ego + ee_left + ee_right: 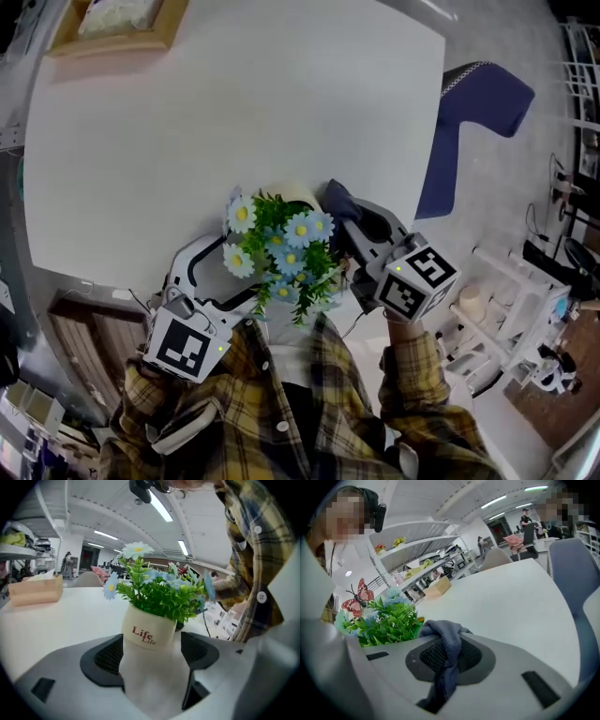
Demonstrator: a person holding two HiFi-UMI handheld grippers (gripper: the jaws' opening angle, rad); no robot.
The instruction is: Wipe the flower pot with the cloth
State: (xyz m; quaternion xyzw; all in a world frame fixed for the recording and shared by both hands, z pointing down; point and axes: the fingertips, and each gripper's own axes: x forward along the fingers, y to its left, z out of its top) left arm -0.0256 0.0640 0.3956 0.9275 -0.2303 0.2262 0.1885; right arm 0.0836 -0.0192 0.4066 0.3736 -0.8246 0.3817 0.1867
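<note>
so the left gripper (152,654) has the flower pot (150,632) pinched across its cream body, pads pressing on both sides just under the "life" print. it looks lifted clear of the white table (234,112), at the near edge, right up against the person's chest. the right gripper (450,667) is clamped on the blue-grey cloth (447,644), with only a small bunched knot poking out past the jaws. that knot sits just beside the fake daisies (281,248), and i can't see it touching the pot wall yet. if it were me, i'd bring the cloth in low, under the leaves, so the knot meets the bare ceramic rather than dragging through the greenery. there isn't much cloth sticking out, so the hard jaw tips could easily scrape the pot. i'd angle the right gripper so the fabric lands first. the left pads cover two sides, so i reckon the pot has to be rolled to get the exposed faces and rim. firm hold on the left, light strokes on the right, otherwise the pot might twist out of the pads.
</note>
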